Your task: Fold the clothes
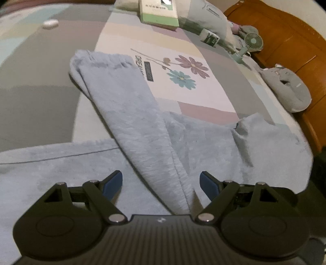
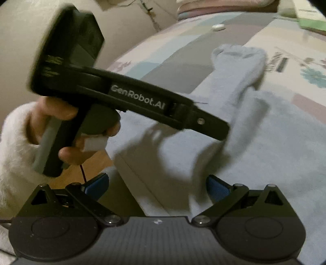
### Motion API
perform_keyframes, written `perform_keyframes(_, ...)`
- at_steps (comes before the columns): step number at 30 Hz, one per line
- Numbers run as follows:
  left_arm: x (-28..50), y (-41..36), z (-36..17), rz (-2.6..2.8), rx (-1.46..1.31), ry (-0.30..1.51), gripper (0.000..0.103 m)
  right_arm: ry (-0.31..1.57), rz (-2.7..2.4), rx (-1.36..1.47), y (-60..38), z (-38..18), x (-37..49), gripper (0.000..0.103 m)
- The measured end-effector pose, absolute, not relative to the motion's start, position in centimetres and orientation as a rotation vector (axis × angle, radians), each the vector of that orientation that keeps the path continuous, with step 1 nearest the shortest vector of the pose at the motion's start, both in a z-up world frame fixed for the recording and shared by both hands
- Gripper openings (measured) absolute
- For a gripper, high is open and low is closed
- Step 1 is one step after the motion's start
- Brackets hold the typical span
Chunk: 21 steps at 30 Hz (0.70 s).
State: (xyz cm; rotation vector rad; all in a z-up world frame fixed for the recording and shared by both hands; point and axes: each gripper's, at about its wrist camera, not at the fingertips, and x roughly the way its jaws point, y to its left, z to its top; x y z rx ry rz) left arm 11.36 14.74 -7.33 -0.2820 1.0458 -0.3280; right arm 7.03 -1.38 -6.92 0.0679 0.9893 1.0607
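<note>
Blue garment [image 1: 142, 130], near edge cut off

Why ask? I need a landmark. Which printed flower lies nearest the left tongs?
The teal flower: it is printed below the purple flower and the small brown flower, on the side toward the left tongs.

We are seeing the garment [image 1: 142, 130] lying on the bed cover [image 1: 40, 97] directly ahead of the left gripper [image 1: 161, 181], its sleeve [image 1: 114, 85] stretching away ahead and to the left. Beyond it, far ahead, a box [image 1: 158, 12] is lying, with a bottle [image 1: 209, 37] and a small fan [image 1: 251, 41] sitting further right. The headboard [image 1: 289, 40] is standing at the far right.
</note>
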Motion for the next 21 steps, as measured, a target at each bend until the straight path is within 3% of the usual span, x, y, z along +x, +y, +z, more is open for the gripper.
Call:
perform_keyframes(14,16.6,16.1,-9.9,-0.383,-0.565,0.956,0.085,0.851,0.801,0.292,-16.0,-3.5,3.7,0.103)
perform_keyframes(19,17.7,18.0,-10.8,-0.353,-0.713,0.916,0.079,0.862,0.73,0.34,-18.2,-4.7,3.0,0.103)
perform_keyframes(21,18.2,18.2,-11.0,-0.334,-0.73,0.907,0.072,0.87,0.703,0.359,-18.7,-5.4,2.9,0.103)
